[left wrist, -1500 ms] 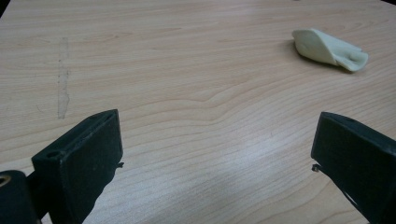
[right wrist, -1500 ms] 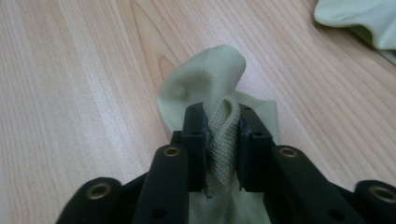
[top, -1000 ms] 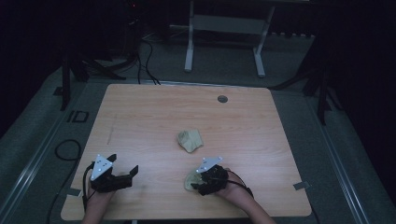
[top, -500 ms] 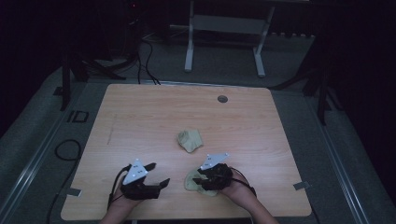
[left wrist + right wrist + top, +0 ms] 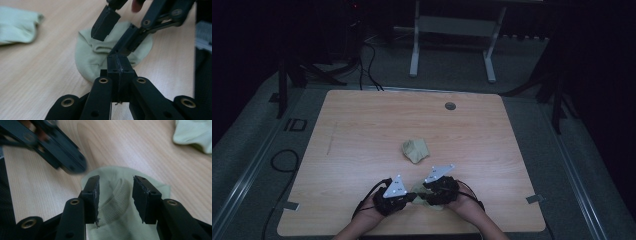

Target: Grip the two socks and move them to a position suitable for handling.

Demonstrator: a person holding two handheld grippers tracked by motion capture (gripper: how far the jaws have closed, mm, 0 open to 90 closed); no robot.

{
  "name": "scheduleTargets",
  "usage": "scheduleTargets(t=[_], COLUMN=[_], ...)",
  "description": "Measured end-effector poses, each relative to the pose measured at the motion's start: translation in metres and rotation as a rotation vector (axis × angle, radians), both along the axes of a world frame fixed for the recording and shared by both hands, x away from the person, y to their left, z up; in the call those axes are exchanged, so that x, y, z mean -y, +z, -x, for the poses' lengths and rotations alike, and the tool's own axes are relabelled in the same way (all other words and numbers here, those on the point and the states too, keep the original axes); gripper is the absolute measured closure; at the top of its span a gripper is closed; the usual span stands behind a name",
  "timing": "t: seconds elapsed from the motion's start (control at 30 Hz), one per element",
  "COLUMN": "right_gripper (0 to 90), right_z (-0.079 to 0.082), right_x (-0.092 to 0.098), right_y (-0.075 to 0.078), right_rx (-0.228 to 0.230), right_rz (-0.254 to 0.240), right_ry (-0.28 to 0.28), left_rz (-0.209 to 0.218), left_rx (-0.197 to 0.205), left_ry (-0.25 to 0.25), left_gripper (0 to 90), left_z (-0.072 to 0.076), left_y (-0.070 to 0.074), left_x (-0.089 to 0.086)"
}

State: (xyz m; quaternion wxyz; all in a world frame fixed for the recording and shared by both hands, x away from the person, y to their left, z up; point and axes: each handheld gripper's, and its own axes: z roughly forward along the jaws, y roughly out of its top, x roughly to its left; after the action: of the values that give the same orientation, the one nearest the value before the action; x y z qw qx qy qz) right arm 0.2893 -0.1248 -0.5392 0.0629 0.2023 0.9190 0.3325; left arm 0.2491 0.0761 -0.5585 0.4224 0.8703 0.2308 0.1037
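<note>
Working low at the bottom centre of the high view, both grippers meet over one pale green sock (image 5: pixel 421 189) lying flat on the wooden table (image 5: pixel 362 125).

Left first: the left gripper (image 5: pixel 411 197) comes in from the lower left, its grey plate tilted up, hand beneath it at the table's near edge. In the left gripper view its jaws are pressed together at frame centre, tips at the sock's near edge. Whether any fabric is pinched between them I cannot tell (the closed tips hide the contact). Judged purpose: pinning or nipping the near edge so the sock stays put.

Centre: in the right gripper view the sock's ribbed cuff (image 5: pixel 117 200) runs up between the jaws.

Right: the right gripper (image 5: pixel 426 193) reaches in from the lower right, pointing toward the left one, tips nearly touching it. Its jaws stand apart, straddling the cuff, one on each side, not yet closed. Likely lined up to take the cuff.

A second sock (image 5: pixel 415 150), crumpled, sits apart toward the table's middle, above both grippers.
</note>
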Motion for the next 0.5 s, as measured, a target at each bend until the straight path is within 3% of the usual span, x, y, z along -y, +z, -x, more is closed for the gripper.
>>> scheduleTargets(t=[0.1,0.17,0.37,0.5], right_gripper=[61.5,64.4,79.6,81.4], right_z=[0.0,0.0,0.002,0.003], right_x=[-0.001,-0.001,0.002,0.007], right_y=[-0.007,-0.012,-0.012,-0.006], right_rx=[-0.005,-0.015,-0.006,-0.016], right_rz=[0.041,0.056,0.062,0.046], right_ry=[0.007,0.01,0.012,0.012], left_rz=[-0.061,-0.077,-0.085,-0.084], left_rx=[-0.029,-0.047,-0.054,-0.053], left_ry=[0.005,0.007,0.018,0.023], left_gripper=[89.4,89.4,89.5,89.6], left_z=[-0.009,-0.014,-0.017,-0.016], left_y=[-0.007,-0.011,-0.01,-0.01], left_x=[0.007,0.008,0.008,0.009])
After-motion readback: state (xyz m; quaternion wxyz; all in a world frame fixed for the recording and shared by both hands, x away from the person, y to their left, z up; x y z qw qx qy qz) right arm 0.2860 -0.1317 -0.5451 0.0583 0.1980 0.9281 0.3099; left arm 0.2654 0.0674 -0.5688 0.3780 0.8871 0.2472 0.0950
